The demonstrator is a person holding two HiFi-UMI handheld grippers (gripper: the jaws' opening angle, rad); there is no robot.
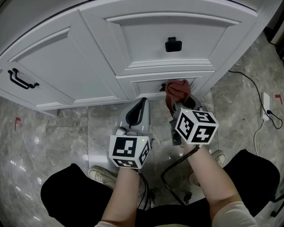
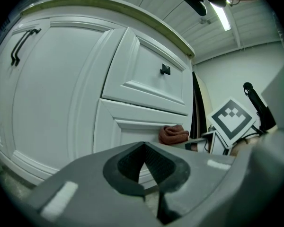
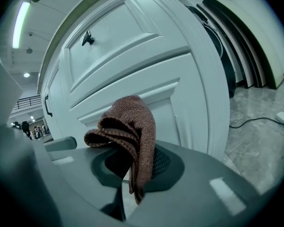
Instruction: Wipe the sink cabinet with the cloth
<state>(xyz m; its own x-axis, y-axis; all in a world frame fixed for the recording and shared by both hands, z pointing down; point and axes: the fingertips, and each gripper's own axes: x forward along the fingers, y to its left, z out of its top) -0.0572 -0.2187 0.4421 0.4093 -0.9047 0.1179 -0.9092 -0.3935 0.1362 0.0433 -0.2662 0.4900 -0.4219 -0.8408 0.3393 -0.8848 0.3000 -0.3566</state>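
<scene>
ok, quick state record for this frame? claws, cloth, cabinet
left claw: shut, empty, off the cabinet
right claw: shut on cloth
cloth: brown, bunched, hanging over the right claw, up at the lower drawer front; contact unclear
sink cabinet: white, door and drawers closed, black handles

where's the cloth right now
The cloth is pinched in the right gripper, right of centre in the head view, at the lower drawer front, beneath the black knob.
</scene>
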